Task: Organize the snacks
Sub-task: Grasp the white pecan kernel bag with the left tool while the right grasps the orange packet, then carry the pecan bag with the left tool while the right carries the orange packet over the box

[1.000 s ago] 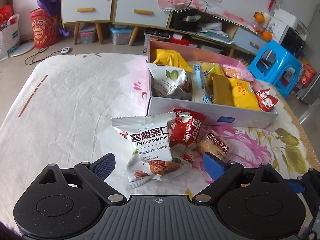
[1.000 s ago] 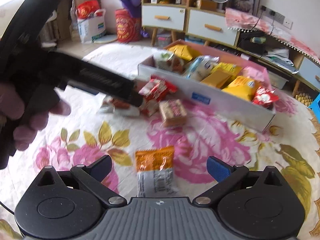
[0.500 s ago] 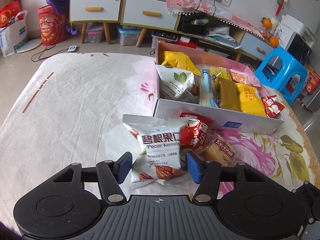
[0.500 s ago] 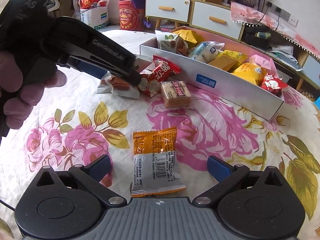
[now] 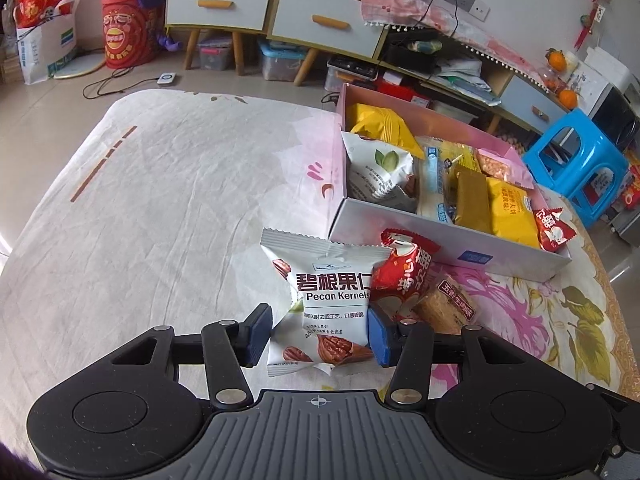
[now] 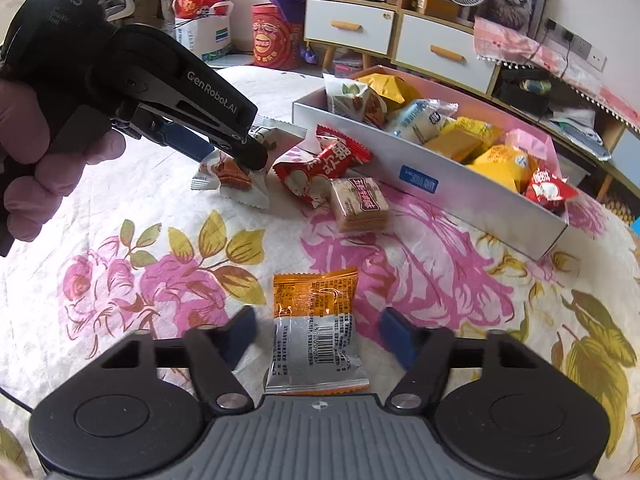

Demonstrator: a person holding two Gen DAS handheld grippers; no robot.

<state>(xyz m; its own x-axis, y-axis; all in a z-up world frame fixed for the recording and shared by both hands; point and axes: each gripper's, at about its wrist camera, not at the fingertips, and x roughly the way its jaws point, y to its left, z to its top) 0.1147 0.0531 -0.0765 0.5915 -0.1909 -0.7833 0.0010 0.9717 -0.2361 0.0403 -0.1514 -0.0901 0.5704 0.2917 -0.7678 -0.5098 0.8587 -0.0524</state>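
Observation:
A white pecan-kernel packet (image 5: 328,292) lies on the cloth in front of the snack box (image 5: 440,240). My left gripper (image 5: 318,336) is closing on it, and both blue pads touch the packet's lower sides. A red packet (image 5: 404,276) leans on its right edge, with a brown wafer packet (image 5: 448,304) beside that. In the right wrist view an orange-and-silver packet (image 6: 312,296) lies between the jaws of my right gripper (image 6: 319,334). Those jaws are closing, with a gap still showing on each side of the packet.
The box (image 6: 480,196) holds several yellow, white and red packets. A person's hand (image 6: 40,152) holds the left gripper over the pecan packet (image 6: 232,176). The floral cloth (image 6: 160,288) covers the table. A blue stool (image 5: 576,164) and drawer cabinets (image 5: 216,4) stand beyond it.
My left jaws have narrowed from wide open onto the pecan packet's sides. The right jaws stayed wide until just now and have drawn in around the orange-and-silver packet.

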